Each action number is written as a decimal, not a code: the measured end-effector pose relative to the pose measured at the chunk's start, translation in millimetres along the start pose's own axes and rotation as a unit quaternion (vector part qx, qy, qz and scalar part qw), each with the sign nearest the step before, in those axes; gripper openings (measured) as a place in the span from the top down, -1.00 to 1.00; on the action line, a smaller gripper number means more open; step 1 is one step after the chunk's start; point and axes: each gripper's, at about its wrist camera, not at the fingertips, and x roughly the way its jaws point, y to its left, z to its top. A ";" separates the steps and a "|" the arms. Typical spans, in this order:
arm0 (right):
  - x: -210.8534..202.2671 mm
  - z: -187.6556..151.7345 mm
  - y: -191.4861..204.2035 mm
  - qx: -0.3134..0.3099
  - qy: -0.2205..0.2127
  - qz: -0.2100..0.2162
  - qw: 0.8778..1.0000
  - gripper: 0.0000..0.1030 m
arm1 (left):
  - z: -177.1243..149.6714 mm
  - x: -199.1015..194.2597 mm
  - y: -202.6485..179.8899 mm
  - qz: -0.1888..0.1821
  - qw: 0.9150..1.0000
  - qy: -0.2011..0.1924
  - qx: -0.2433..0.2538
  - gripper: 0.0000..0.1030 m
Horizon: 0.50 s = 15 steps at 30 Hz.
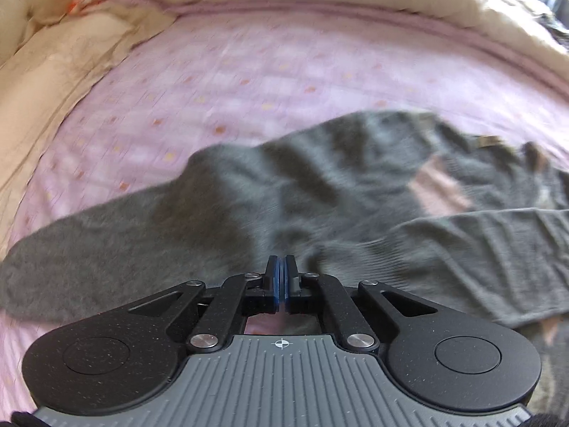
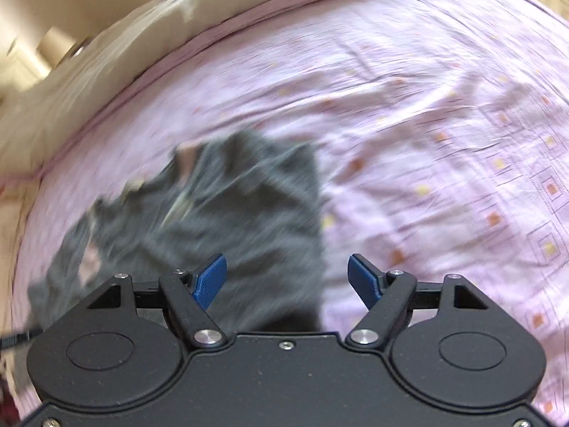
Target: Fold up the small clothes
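Note:
A small dark grey knit garment (image 1: 249,192) lies crumpled on the pink bedsheet (image 1: 249,82), one sleeve stretched out to the left and a ribbed hem (image 1: 498,249) at the right. My left gripper (image 1: 281,267) is shut, its blue pads pressed together at the garment's near edge, and folds of cloth run up to the tips. In the right wrist view the same garment (image 2: 231,213) is blurred at lower left. My right gripper (image 2: 286,274) hangs open above the garment's right edge, with nothing between its blue fingers (image 2: 213,274).
The pink patterned bedsheet (image 2: 444,142) spreads wide to the right of the garment. A cream quilt (image 1: 53,71) is bunched along the left and far sides of the bed. A cream padded edge (image 2: 89,71) borders the bed at upper left.

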 end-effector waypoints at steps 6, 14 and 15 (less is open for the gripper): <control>27.5 23.7 -19.1 0.010 0.015 -0.017 1.000 -0.45 | -1.1 11.2 -29.9 -0.047 0.998 0.015 0.039 0.74; 42.7 23.3 -8.6 -0.013 0.034 0.007 0.999 0.13 | -10.8 29.1 -38.3 -0.038 0.997 0.029 0.068 0.55; 44.2 22.8 -5.2 -0.016 0.041 0.016 0.999 0.45 | -10.5 29.5 -38.5 -0.037 0.996 0.029 0.071 0.54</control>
